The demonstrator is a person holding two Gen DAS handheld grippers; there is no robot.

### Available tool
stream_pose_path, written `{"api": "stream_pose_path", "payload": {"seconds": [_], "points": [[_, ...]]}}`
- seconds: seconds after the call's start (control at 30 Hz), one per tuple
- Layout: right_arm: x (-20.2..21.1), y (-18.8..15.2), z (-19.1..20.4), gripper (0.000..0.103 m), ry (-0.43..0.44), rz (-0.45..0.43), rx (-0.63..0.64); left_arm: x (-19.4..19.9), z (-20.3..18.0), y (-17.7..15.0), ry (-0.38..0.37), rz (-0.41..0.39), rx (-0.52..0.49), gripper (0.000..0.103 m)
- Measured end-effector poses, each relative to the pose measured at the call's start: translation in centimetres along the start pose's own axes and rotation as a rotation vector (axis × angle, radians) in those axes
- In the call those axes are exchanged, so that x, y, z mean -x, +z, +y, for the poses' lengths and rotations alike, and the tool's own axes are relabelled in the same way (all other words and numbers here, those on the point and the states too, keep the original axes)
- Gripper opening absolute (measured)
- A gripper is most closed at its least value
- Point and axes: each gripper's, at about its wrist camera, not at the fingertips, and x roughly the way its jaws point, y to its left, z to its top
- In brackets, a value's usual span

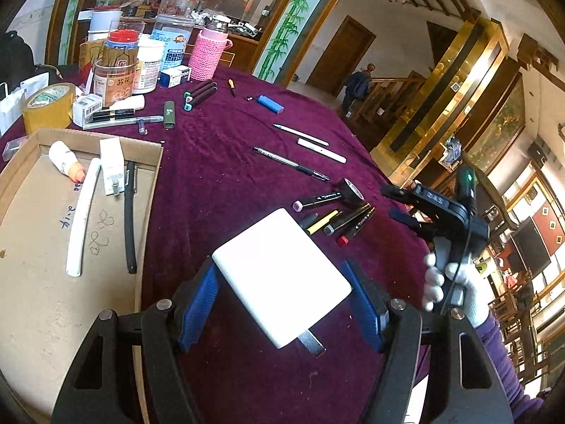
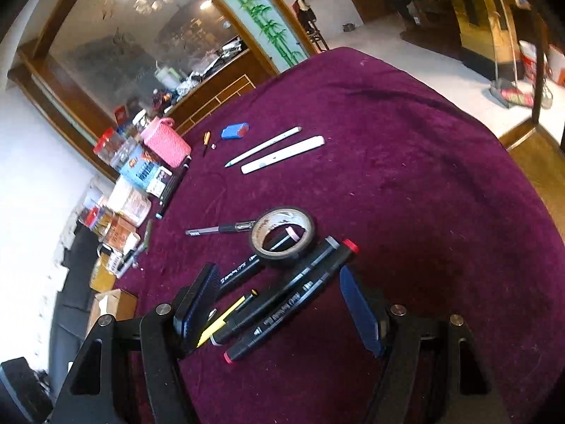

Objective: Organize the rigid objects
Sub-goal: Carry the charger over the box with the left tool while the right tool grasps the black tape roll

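White plug adapter [image 1: 282, 275]: held between blue pads of left gripper [image 1: 282, 300], above purple tablecloth [image 1: 219, 183], prongs toward camera. Cardboard tray [image 1: 31, 282]: at table's left edge, left of adapter, already holding tubes and a box; nearest to left hand. Right gripper [image 2: 279, 304]: jaws wide, empty, straddling black markers [image 2: 293, 300] lying diagonally beside tape roll [image 2: 282, 233].

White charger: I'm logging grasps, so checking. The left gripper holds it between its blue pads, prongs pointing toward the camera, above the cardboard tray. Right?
Not quite: the left wrist view shows the white charger in the left gripper above the purple tablecloth, beside the cardboard tray.
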Motion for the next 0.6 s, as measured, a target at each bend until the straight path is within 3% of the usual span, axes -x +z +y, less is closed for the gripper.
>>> {"api": "stream_pose_path", "payload": {"seconds": [0.2,0.4,0.43,0.47,0.5,0.53,0.6], "points": [[-4.3,1.7,3.4,0.074,-0.099,0.088,0.135,1.2,1.7,-0.3,0.020,-0.015,0.026,0.070],[-7.0,2.9,3.4,0.076,-0.188,0.122,0.155,1.5,2.9,-0.2,0.039,-0.018,0.047,0.070],[-7.2,3.0,3.6,0.070,-0.201,0.127,0.171,1.5,2.9,-0.2,0.039,-0.017,0.049,0.070],[-7.3,3.0,3.8,0.051,-0.216,0.130,0.187,1.5,3.1,-0.2,0.039,-0.016,0.052,0.070],[-7.2,3.0,3.9,0.040,-0.246,0.132,0.209,1.5,3.2,-0.1,0.038,-0.017,0.055,0.070],[-7.1,3.0,3.9,0.021,-0.232,0.147,0.221,1.5,3.4,0.0,0.038,-0.018,0.063,0.070],[-6.9,2.9,3.8,0.017,-0.207,0.163,0.215,1.6,3.8,0.0,0.044,-0.021,0.073,0.070]]}}
